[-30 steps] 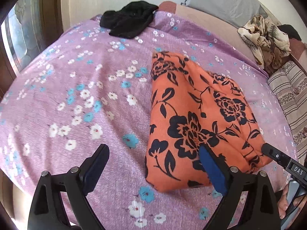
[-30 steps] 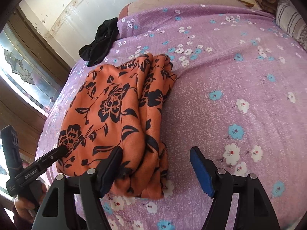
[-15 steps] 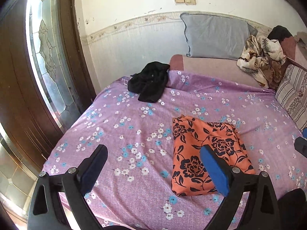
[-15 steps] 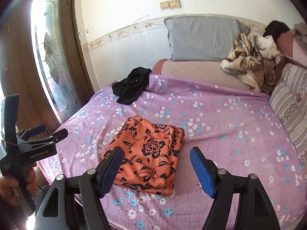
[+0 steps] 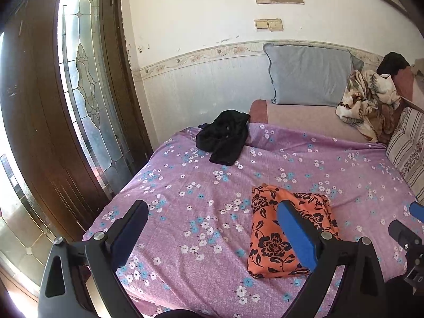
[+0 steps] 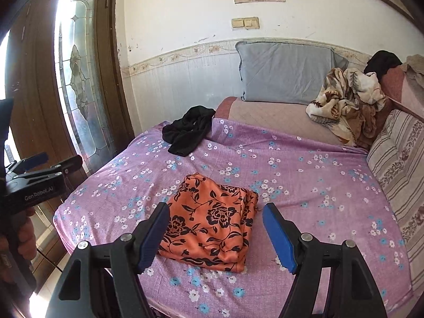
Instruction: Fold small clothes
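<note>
A folded orange garment with black flowers (image 5: 275,235) lies near the front edge of the purple flowered bedsheet (image 5: 201,193); it also shows in the right wrist view (image 6: 212,222). My left gripper (image 5: 212,234) is open and empty, held back from the bed, left of the garment. My right gripper (image 6: 216,232) is open and empty, raised in front of the garment. A crumpled black garment (image 5: 225,136) lies at the far left corner of the bed, also in the right wrist view (image 6: 189,129).
A grey pillow (image 6: 286,71) leans on the wall at the back. A beige patterned blanket (image 6: 344,100) is heaped at the back right. A striped cushion (image 6: 397,164) lines the right side. A wooden door with glass (image 5: 79,100) stands left of the bed.
Both grippers have pulled back and up from the orange garment, which stays folded on the bed. The view has widened to the whole bed and wall.
</note>
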Motion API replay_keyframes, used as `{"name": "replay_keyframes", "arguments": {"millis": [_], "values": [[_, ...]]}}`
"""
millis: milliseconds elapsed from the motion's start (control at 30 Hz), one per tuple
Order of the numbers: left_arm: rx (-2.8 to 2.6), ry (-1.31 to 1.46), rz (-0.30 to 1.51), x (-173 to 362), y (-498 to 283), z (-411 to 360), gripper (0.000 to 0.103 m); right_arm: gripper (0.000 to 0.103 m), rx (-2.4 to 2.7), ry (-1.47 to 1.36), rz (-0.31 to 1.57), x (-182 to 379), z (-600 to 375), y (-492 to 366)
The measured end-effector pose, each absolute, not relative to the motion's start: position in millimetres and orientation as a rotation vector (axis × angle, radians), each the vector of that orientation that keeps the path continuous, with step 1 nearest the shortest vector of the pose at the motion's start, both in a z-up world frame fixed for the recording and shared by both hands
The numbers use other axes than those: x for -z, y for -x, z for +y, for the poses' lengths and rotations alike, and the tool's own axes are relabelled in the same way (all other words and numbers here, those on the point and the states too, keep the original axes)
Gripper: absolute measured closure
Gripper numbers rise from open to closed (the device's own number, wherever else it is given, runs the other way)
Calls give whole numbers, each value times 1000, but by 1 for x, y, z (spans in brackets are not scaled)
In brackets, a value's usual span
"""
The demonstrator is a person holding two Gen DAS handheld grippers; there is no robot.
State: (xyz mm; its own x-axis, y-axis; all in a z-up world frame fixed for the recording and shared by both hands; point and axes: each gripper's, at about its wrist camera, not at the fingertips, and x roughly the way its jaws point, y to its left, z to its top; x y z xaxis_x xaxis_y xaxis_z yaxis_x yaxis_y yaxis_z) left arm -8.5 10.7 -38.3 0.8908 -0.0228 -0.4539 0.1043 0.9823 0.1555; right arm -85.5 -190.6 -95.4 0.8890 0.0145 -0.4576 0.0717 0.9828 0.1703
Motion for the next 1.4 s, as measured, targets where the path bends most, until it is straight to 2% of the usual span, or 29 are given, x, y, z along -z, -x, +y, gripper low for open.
{"name": "replay_keyframes", "arguments": {"millis": [300,1400], "values": [[78,-161,481,36,8,11,5,27,28,-151,482,98,-173,81],[101,-113,415,6,32,24,5,27,60,-84,374,54,-157,101]]}}
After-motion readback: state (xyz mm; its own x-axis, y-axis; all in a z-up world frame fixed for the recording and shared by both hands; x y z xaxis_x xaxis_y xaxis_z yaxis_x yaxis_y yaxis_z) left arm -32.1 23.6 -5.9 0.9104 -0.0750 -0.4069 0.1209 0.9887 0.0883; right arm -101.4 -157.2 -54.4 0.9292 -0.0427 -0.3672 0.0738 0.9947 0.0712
